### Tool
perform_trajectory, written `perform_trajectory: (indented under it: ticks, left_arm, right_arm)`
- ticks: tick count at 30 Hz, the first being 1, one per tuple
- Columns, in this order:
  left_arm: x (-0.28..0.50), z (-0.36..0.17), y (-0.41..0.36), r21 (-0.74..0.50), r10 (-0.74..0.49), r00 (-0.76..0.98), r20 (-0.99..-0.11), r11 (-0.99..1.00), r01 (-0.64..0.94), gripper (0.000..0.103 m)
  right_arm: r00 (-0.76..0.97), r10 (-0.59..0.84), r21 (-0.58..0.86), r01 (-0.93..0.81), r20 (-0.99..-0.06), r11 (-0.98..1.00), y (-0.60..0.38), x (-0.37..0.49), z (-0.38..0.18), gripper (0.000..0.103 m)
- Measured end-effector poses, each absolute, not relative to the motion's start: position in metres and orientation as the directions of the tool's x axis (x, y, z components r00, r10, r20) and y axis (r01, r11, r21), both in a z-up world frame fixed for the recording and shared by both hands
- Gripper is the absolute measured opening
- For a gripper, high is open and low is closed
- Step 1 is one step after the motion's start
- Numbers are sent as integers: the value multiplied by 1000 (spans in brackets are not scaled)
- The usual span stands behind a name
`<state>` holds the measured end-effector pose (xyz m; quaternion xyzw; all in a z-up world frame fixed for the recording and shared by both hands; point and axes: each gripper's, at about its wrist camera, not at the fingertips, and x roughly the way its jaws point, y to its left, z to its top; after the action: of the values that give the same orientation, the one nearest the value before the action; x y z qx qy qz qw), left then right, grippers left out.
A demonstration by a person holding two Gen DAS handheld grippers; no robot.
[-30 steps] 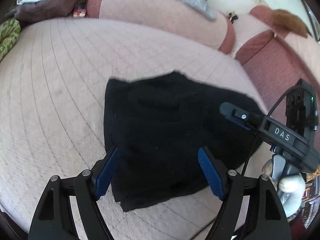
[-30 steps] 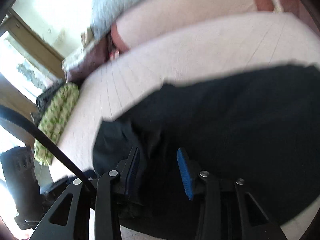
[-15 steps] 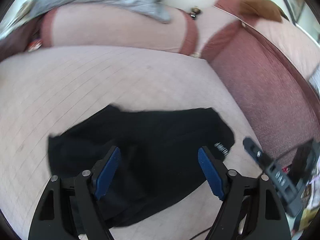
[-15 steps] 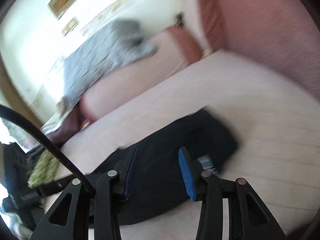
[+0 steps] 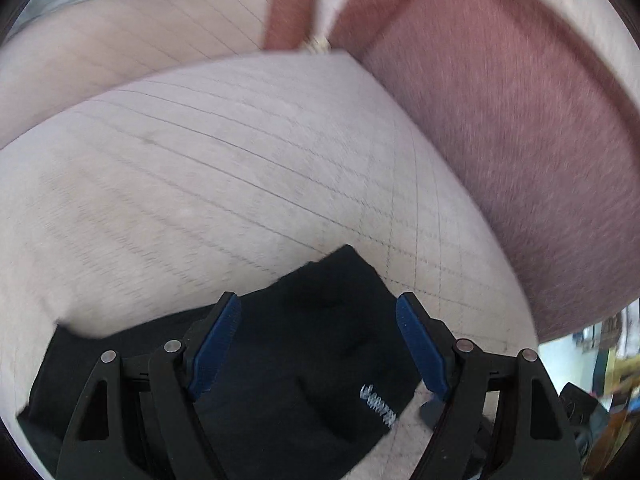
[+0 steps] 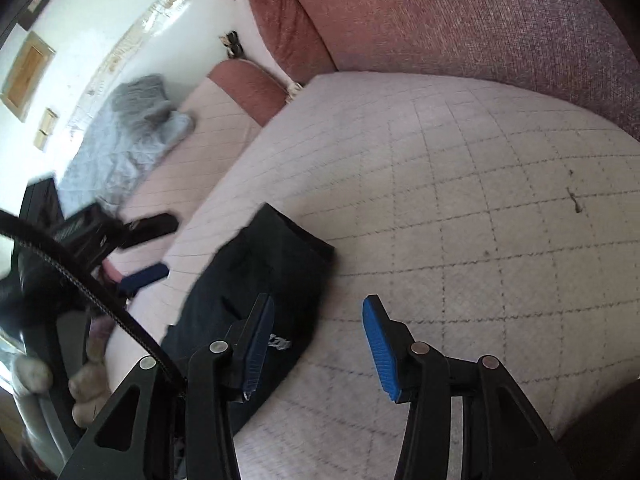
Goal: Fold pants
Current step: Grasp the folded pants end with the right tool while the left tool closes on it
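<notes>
The black pants [image 5: 320, 352] lie folded into a compact bundle on the pale quilted sofa seat [image 5: 240, 176], a small white logo facing up. My left gripper [image 5: 318, 346] is open and empty, hovering just over the bundle. In the right wrist view the pants [image 6: 256, 276] lie at lower left. My right gripper [image 6: 318, 344] is open and empty, its left finger over the pants' edge and its right finger over bare seat [image 6: 460, 216]. The left gripper's blue pads [image 6: 144, 276] show at the far left of that view.
A rust-red back cushion [image 5: 520, 128] rises to the right of the seat and also fills the top of the right wrist view [image 6: 460, 20]. A grey blanket [image 6: 128, 144] lies on the far cushion. A black cable [image 6: 72, 264] crosses the lower left.
Both grippers have swung rightward along the pants to the logo end. The right gripper's jaws, narrow over the fabric before, now stand wide open. The pants look folded smaller.
</notes>
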<state>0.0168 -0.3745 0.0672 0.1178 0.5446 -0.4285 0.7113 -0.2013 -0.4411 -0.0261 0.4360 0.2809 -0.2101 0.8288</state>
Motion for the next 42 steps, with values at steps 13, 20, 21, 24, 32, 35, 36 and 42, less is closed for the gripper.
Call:
perform_trajectory:
  ticks: [13, 20, 21, 24, 32, 35, 36, 42]
  left_arm:
    - [11, 18, -456, -141, -253, -13, -968, 494, 858, 52]
    - [20, 60, -405, -222, -386, -6, -923, 518, 826, 20]
    - [20, 65, -398, -229, -401, -2, -916, 519, 823, 19]
    - [21, 89, -362, -272, -470, 12, -883, 532, 802, 19]
    - [49, 137, -209, -511, -696, 50, -717, 573, 640, 19]
    - [57, 129, -140, -587, -744, 98, -661, 594, 549, 19]
    - [61, 125, -118, -607, -753, 112, -649, 601, 521, 19]
    - [73, 73, -2, -765, -820, 193, -538, 572, 296, 21]
  right_arm:
    - [827, 13, 727, 487, -562, 484, -451, -162, -54, 36]
    - [871, 75, 758, 376, -486, 533, -439, -161, -34, 17]
    - [876, 79, 747, 354, -476, 563, -433, -160, -27, 17]
    - [894, 116, 727, 270, -433, 631, -410, -162, -5, 16]
    - [867, 248, 563, 45, -432, 825, -319, -144, 54, 16]
    - [831, 308, 527, -21, -463, 850, -283, -128, 57, 16]
    - [815, 326, 510, -44, -479, 859, -268, -123, 57, 16]
    - [718, 377, 389, -159, -586, 907, -187, -95, 38, 16]
